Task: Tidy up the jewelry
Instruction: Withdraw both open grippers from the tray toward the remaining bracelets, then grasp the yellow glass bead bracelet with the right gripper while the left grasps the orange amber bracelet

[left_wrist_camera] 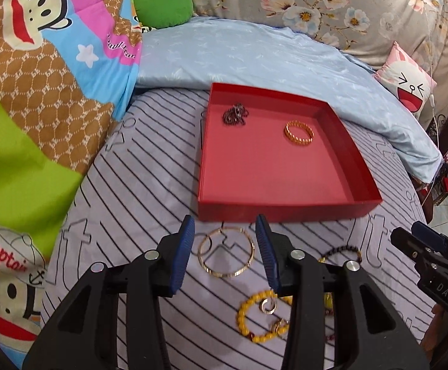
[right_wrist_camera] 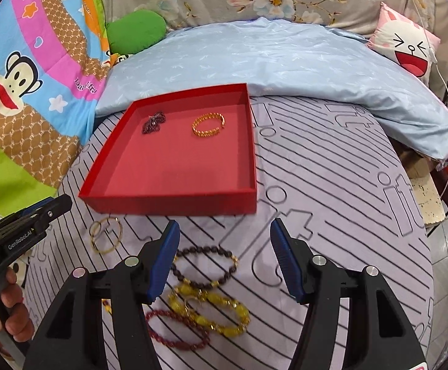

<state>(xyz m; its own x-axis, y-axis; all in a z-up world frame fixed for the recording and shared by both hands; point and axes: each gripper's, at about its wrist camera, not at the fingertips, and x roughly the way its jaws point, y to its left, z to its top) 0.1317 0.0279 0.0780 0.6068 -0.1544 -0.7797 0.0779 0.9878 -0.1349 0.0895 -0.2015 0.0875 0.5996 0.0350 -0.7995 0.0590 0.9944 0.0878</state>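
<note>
Left tongs (left_wrist_camera: 224, 231), open and empty, straddled the gold hoop (left_wrist_camera: 226, 252) lying flat just short of the red tray (left_wrist_camera: 285, 211); right tongs (right_wrist_camera: 224, 234) also open.

The left gripper (left_wrist_camera: 224, 248) hovers low with its blue-padded fingers (left_wrist_camera: 182, 254) spread apart and empty, while the right gripper (right_wrist_camera: 224, 257) hangs beside it, jaws wider still and likewise empty, and the person's left hand (right_wrist_camera: 9, 303) wraps the left gripper's handle.
</note>
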